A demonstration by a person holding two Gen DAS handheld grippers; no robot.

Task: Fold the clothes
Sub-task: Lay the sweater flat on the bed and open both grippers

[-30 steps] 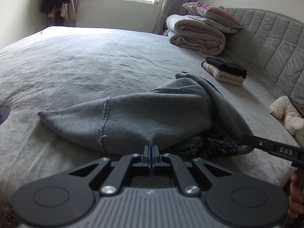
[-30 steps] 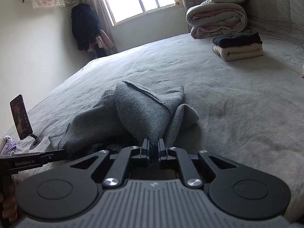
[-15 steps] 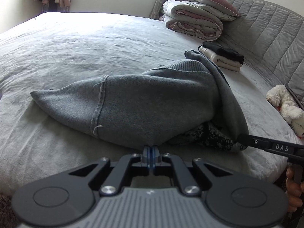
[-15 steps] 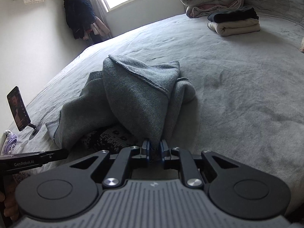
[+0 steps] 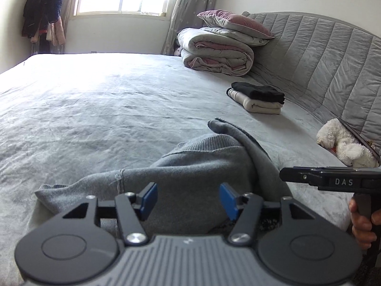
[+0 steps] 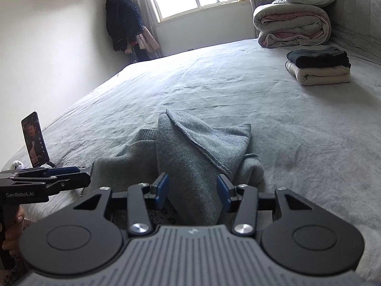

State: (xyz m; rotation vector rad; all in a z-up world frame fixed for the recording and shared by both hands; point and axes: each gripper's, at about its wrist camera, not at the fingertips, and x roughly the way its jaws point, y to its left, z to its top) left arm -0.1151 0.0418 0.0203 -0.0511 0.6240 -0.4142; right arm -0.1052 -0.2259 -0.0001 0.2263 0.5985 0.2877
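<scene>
Near edge of a bed [image 5: 100,109] covered by a pale grey sheet, seen from both wrist cameras. A grey knitted sweater [image 5: 195,171] lies bunched on the sheet close to the front edge, one sleeve trailing toward the left in the left wrist view and a folded flap rising to a point at its far side. A dark patterned patch of fabric shows under its near edge.

The left tongs [image 5: 188,199] are opening: their blue pads [image 5: 149,199] stand apart and press on nothing, with the sweater lying just beyond and between them. The right tongs [image 6: 192,191] are likewise opening; the near fold of the sweater [image 6: 200,157] sits in the gap between their pads, neither of which visibly presses on it. Each tool appears from the side in the other's view, its handle held by a hand [image 5: 363,224].

Toward the padded grey headboard [image 5: 333,71] rest a stack of two folded garments [image 5: 259,97], dark upon cream, a rolled quilt [image 5: 214,52] topped by a pillow, and a white plush toy [image 5: 343,143]. A phone on a stand [image 6: 34,139] is upright at the bed's left side in the right wrist view. Dark clothes [image 6: 123,26] hang beside the window.
</scene>
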